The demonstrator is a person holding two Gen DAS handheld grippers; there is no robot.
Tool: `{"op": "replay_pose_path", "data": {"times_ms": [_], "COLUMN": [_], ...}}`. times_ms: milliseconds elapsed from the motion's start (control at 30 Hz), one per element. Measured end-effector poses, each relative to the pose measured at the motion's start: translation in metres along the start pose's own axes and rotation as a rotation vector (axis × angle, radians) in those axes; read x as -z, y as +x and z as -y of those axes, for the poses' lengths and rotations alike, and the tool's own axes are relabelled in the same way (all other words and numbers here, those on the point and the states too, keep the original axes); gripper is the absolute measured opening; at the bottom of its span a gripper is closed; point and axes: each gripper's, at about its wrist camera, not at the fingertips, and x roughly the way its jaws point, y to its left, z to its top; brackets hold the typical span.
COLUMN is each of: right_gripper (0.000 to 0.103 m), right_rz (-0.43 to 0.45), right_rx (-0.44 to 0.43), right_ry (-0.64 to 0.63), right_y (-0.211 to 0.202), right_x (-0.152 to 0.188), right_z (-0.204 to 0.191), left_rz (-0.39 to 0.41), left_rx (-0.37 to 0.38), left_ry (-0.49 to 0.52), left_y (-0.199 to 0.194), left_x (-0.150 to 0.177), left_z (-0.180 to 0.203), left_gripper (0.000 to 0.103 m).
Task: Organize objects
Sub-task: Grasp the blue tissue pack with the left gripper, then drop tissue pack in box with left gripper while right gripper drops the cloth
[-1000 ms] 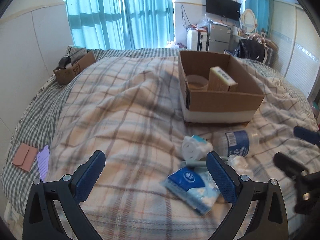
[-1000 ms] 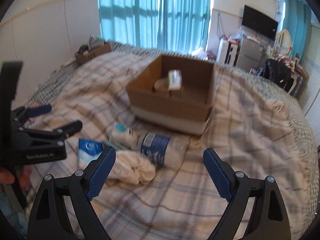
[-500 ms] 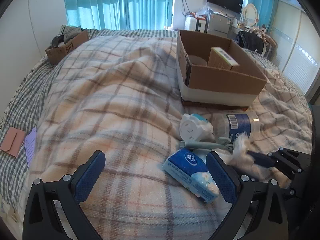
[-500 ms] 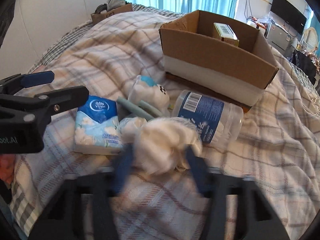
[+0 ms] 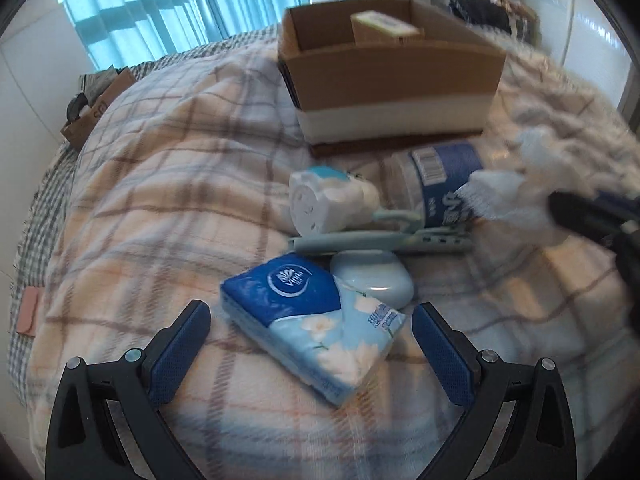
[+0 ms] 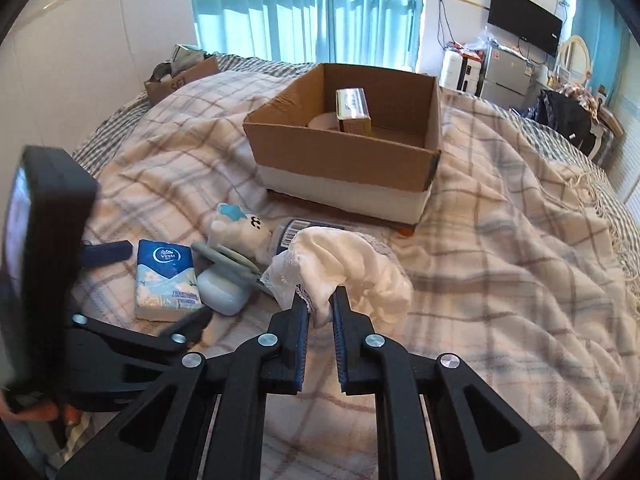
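My right gripper [image 6: 320, 300] is shut on a white cloth [image 6: 352, 268] and holds it above the plaid blanket; the cloth also shows in the left wrist view [image 5: 516, 196]. My left gripper [image 5: 310, 344] is open and straddles a blue tissue pack [image 5: 316, 320], also seen from the right [image 6: 166, 280]. Beyond it lie a pale blue case [image 5: 372, 276], a teal hanger [image 5: 380, 238], a white plush toy [image 5: 328, 204] and a bottle with a blue label [image 5: 440, 180]. The open cardboard box [image 6: 344, 160] holds a small yellow carton [image 6: 352, 110].
A plaid blanket [image 6: 500, 240] covers the bed. A small cardboard box of items [image 6: 180, 76] sits at the far left edge. Curtains, a fridge and furniture stand behind the bed.
My right gripper has closed on the white cloth and lifted it off the blanket. My left gripper has moved forward and down over the tissue pack.
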Motion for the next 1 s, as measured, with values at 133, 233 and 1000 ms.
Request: {"op": "replay_pose_path", "data": {"times_ms": [133, 233, 1000], "right_gripper": [0.011, 0.011, 0.011], "right_rz": [-0.003, 0.003, 0.117], "right_rx": [-0.008, -0.011, 0.037], "right_ry": [0.007, 0.004, 0.009], "right_y": [0.000, -0.001, -0.052], "right_x": [0.003, 0.003, -0.025], "right_z": [0.002, 0.001, 0.019], "left_rz": [-0.004, 0.017, 0.252], "left_rx": [0.015, 0.031, 0.293], "left_ry": [-0.001, -0.029, -0.187], "left_y": [0.007, 0.003, -0.080], "left_x": [-0.001, -0.001, -0.049], "left_z": [-0.001, -0.005, -0.032], "left_gripper": [0.102, 0.088, 0.084]}}
